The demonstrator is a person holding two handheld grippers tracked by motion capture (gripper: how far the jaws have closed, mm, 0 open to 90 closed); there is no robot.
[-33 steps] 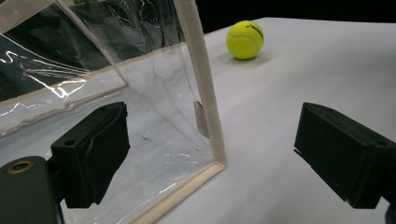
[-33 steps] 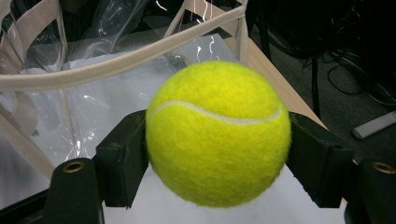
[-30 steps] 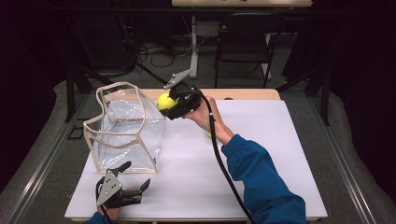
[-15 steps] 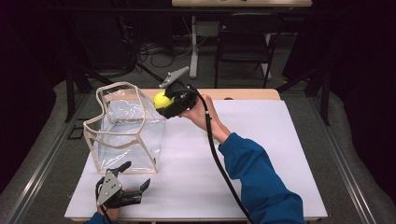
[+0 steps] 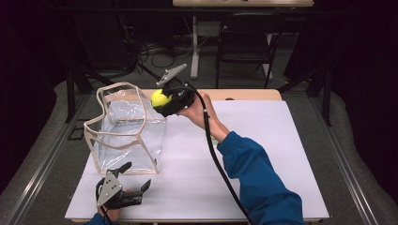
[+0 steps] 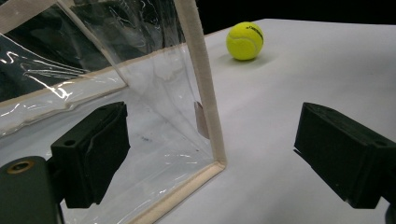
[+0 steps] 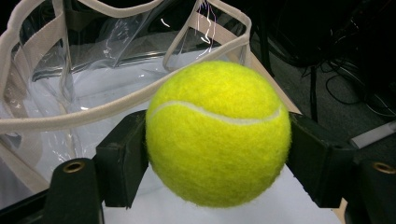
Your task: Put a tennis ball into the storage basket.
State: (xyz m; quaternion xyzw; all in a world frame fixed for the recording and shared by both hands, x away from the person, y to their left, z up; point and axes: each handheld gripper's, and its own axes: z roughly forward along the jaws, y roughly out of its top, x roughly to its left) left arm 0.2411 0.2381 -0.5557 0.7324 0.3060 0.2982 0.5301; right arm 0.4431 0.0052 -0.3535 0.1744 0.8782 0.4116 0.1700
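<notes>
Counted two tennis balls. Found the first ball [image 5: 159, 97] pinched between the two black jaws of the right gripper [image 5: 165, 100], pads pressed against its opposite sides, held in the air off the table [image 5: 263, 154] and just beside the top rim of the bag's far right corner. Could not tell whether ball and rim touched. Saw the bag's open mouth straight behind the ball in the right gripper view.

Spotted the second ball [image 6: 244, 41] lying on the white tabletop in the left gripper view, beyond the bag and well apart from the left jaws.

Counted one bag [image 5: 126, 126]: clear plastic with beige trim, standing upright on the left half of the table, mouth open upward.

Counted two grippers, one per hand. Found the left gripper [image 5: 136, 176] low at the near edge of the table, just in front of the bag's near corner, jaws spread wide with nothing pinched. Saw that corner's trimmed edge [image 6: 205, 93] standing between the two spread jaws in the left gripper view, apart from both.

Noted one blue sleeve [image 5: 256, 173] on the right arm and one chair [image 5: 244, 42] beyond the table.
</notes>
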